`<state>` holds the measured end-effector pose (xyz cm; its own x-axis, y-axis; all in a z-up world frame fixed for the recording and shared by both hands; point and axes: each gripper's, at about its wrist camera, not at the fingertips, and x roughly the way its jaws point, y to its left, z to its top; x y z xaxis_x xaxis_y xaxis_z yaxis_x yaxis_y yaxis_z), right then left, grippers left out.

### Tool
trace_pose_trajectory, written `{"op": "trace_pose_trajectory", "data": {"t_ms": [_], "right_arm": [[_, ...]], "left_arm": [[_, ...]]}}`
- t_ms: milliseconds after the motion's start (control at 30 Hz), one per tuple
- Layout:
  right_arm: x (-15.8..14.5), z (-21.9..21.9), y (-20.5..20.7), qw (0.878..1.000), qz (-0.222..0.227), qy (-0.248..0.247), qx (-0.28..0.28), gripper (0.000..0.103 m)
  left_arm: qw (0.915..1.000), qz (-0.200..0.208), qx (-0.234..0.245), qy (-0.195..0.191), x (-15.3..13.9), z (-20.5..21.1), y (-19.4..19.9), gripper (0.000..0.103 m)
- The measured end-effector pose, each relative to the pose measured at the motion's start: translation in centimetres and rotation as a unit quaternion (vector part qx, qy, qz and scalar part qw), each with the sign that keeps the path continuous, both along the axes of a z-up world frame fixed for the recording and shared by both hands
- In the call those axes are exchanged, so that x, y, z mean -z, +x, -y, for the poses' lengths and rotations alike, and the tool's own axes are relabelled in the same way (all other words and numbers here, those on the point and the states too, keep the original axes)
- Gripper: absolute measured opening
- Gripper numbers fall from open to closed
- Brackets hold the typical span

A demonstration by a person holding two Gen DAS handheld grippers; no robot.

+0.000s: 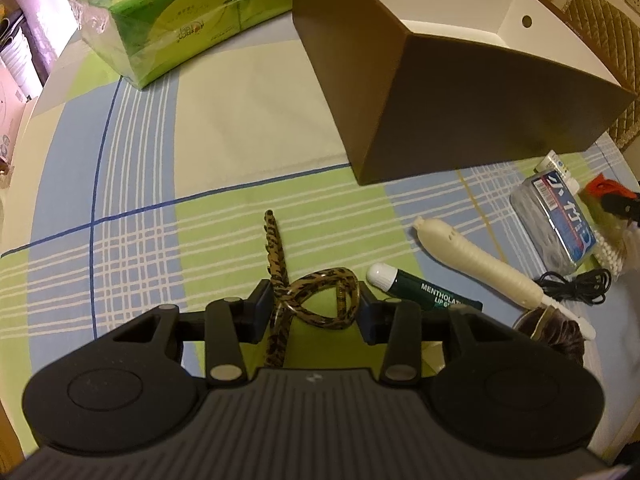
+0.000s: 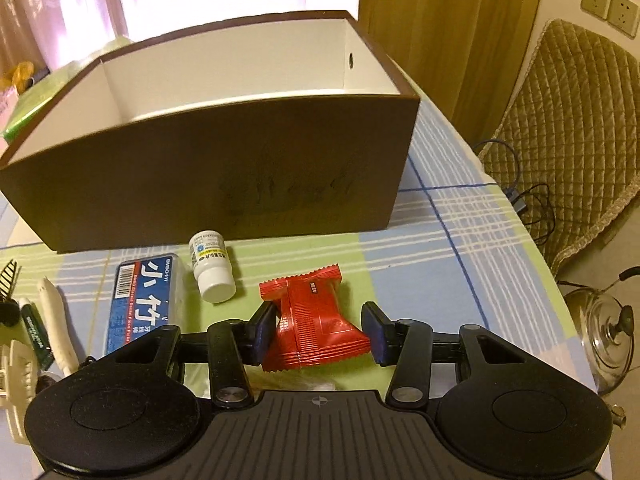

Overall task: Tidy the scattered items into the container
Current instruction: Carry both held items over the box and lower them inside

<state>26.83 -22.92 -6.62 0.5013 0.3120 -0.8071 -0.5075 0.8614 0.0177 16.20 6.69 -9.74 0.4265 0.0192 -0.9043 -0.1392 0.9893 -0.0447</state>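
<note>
The brown box (image 1: 460,92) with a white inside stands on the checked tablecloth; it also shows in the right wrist view (image 2: 224,176). My left gripper (image 1: 316,308) is open, its jaws on either side of a leopard-print hair band (image 1: 316,300) lying on the cloth. My right gripper (image 2: 320,332) is open around a red snack packet (image 2: 316,320); the left pad touches it, the right pad stands apart. Nearby lie a green lip balm (image 1: 424,290), a cream pen-like tool (image 1: 472,256), a floss-pick box (image 2: 144,300) and a white pill bottle (image 2: 212,268).
A green tissue pack (image 1: 180,20) lies far left of the box. A black cable (image 1: 576,284), cotton swabs (image 1: 608,252) and a cream hair claw (image 2: 16,380) lie among the items. A padded chair (image 2: 568,132) and a glass pot lid (image 2: 608,328) are beyond the table's right edge.
</note>
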Motion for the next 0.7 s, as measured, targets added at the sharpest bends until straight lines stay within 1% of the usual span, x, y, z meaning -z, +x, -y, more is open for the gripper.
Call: {"op": "trace_pose_trajectory", "data": {"t_ms": [133,300,533,700], "right_arm": [[-0.9,0.7,-0.5,1.000,-0.006,0.020,0.006,0.050],[-1.9,1.1,-1.5,0.999,-0.007,0.034,0.006,0.049],[-2.9,1.9,-2.3,0.998,-0.014,0.062,0.009,0.049],[-3.9,2.2,-2.8,0.997,-0.015,0.082,0.001,0.049]], "left_arm": [[1.0000,-0.003,-0.005,0.000,0.0,0.0,-0.6,0.037],[0.9999,0.009,-0.009,-0.005,-0.9,-0.1,-1.9,0.037],[0.9992,0.035,-0.015,-0.012,-3.5,0.1,-3.9,0.037],[0.9978,0.063,-0.011,-0.019,-5.9,1.1,-4.7,0.037]]}}
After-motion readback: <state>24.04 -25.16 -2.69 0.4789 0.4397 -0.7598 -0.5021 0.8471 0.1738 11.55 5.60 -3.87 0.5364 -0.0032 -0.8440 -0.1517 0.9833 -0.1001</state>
